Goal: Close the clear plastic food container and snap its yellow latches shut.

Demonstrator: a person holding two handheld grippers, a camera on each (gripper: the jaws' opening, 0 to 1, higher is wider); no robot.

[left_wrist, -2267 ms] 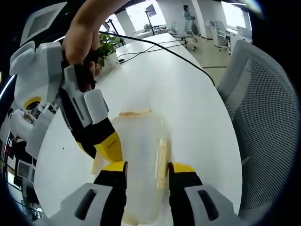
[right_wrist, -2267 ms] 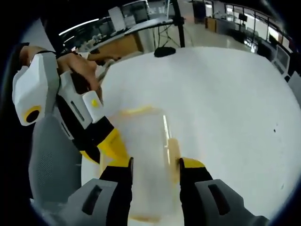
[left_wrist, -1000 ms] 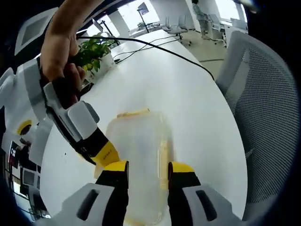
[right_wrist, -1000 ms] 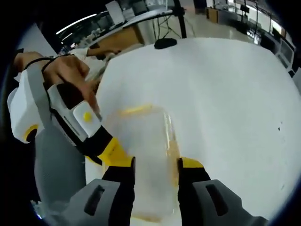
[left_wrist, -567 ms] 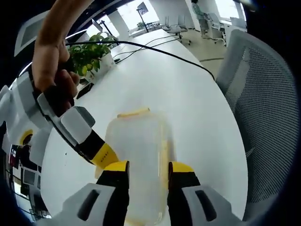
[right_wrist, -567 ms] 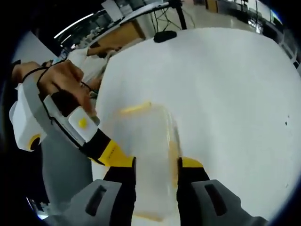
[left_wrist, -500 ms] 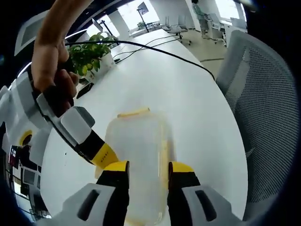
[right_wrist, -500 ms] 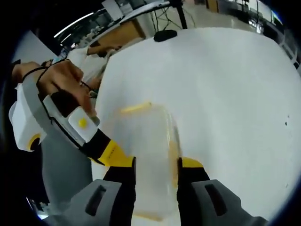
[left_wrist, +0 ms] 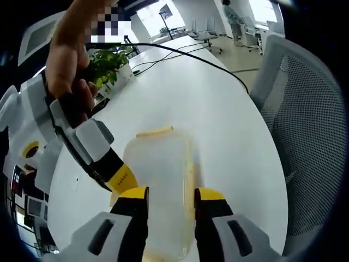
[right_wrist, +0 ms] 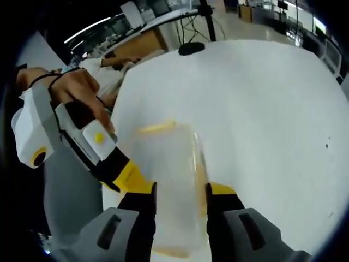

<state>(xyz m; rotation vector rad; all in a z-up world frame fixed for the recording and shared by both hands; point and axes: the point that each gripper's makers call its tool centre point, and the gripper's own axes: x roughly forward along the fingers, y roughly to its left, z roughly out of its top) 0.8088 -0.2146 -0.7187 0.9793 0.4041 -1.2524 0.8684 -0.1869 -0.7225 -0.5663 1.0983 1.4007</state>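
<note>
Little has shifted: both grippers, left (left_wrist: 169, 194) and right (right_wrist: 180, 189), stay narrowly straddling the clear rectangular plastic food container (left_wrist: 158, 180) on the white table (left_wrist: 229, 131), grip unconfirmed, its yellow latches (left_wrist: 154, 131) seemingly unsnapped.

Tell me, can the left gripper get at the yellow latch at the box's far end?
Probably yes. The left gripper already straddles the box, and nothing covers the latch beyond its tips.
</note>
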